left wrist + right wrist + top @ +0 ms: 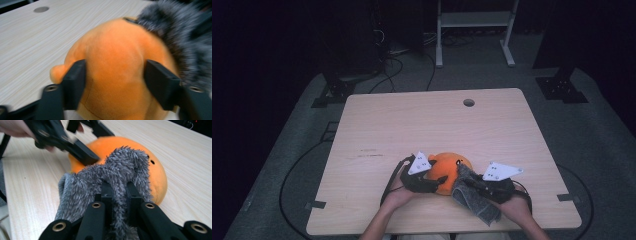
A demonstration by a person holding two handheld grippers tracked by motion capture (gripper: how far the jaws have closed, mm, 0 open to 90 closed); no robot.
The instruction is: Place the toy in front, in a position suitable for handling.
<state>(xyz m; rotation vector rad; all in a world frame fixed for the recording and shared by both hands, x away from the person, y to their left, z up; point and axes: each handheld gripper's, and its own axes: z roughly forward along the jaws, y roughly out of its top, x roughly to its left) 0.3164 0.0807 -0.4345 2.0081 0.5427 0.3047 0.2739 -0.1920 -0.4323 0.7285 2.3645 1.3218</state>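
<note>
Low in the middle of the high view, on the near part of the pale wooden worktop (377,130), sits an orange plush toy (447,170), and both grippers close in on it from the bottom of the frame. To its left, the left gripper (424,181) grips the toy's side; in the left gripper view its black jaws stand apart with the orange body squeezed between them, the pads pressing dents into the soft fabric. This hold looks meant to steady the toy so it cannot slide or roll while the other hand works on it. A small rounded nub of the toy pokes out at the left of that view, just beside one jaw. Right of the toy in the high view, the right gripper (468,179) has its jaws pinched together on a fold of shaggy grey cloth (477,200), which drapes from the toy's top down towards the worktop's front edge. In the right gripper view the cloth bunches up between the jaws and lies against the orange surface, which suggests it is held bunched so it can rub or wipe the toy. The rest of the worktop is bare apart from a round cable hole (469,102) near the far edge.
</note>
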